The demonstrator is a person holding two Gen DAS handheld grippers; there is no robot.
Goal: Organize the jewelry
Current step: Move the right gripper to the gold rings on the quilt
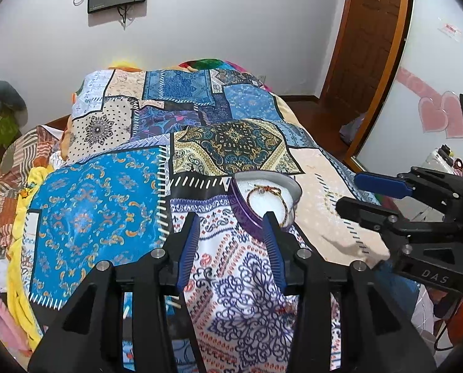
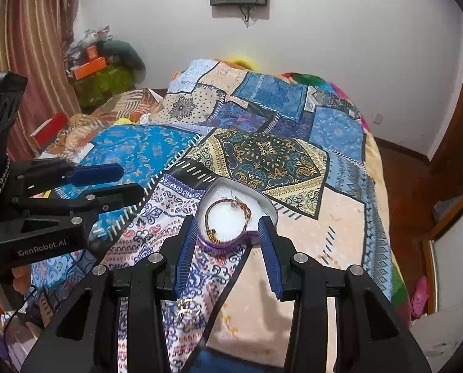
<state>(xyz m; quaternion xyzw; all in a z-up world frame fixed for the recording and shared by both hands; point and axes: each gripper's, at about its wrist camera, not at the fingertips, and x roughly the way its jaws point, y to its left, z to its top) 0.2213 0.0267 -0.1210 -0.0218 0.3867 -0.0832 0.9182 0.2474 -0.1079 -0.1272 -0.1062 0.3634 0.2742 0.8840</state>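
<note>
Resting inside the heart-shaped jewelry box [image 2: 264,208], the gold bracelet [image 2: 228,217] lies curled on the white padding, so we judge one piece already stowed. That box sits on the patchwork bedspread [image 2: 262,152] near the foot of the bed, just ahead of our right tongs [image 2: 229,233], whose blue pads stand wide to either side of the box's purple wall without gripping it. Closer to us, under those same tongs, small gold rings or earrings [image 2: 186,309] lie loose on the cloth; we cannot tell which.

From the left wrist view, our left tongs [image 1: 231,227] also hang wide and hold nothing, their right finger close beside the box rim.

We judge the step in hand to be gathering the remaining loose pieces. Next we would draw the right tongs back and down over the gold bits, narrow them gently, and carry the catch to the box; such small items may slip on soft fabric.
</note>
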